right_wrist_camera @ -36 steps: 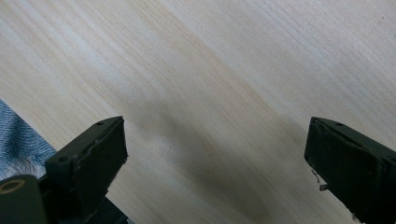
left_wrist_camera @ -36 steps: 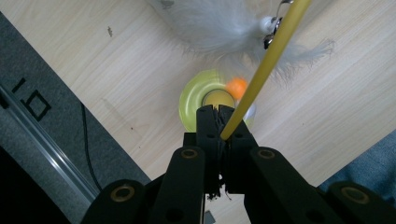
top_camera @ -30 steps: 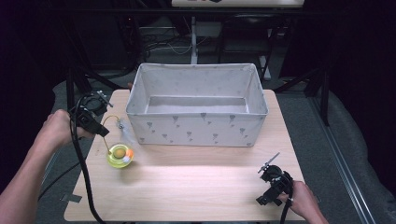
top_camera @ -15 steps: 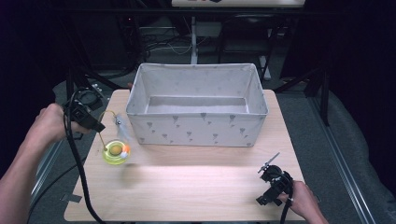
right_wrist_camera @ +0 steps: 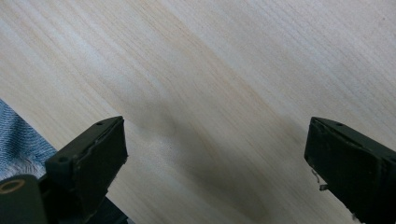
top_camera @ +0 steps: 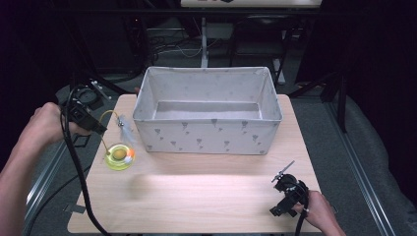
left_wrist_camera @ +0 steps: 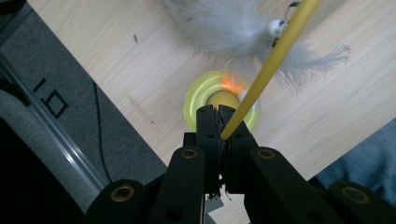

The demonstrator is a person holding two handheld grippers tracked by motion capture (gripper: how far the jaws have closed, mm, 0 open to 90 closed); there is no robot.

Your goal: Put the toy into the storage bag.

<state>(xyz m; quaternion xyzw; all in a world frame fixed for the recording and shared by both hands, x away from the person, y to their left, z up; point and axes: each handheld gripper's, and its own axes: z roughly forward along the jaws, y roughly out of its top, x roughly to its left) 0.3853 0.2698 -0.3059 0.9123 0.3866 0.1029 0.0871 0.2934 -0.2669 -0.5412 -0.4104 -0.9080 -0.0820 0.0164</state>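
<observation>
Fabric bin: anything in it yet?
Empty. The high view shows the bin's bare floor; the feather toy is outside, on the table.

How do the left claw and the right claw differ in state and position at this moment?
The left claw is shut on the yellow wand of a feather toy; the right claw stands wide open, holding nothing. The left is near the box; the right is near the table's front edge. Both have black jaws.

The left gripper [top_camera: 91, 123], clamped on the yellow wand [left_wrist_camera: 266, 70] of the cat toy, has risen and drawn back leftward, and the toy's green disc base [top_camera: 119, 157] has slid with it
</observation>
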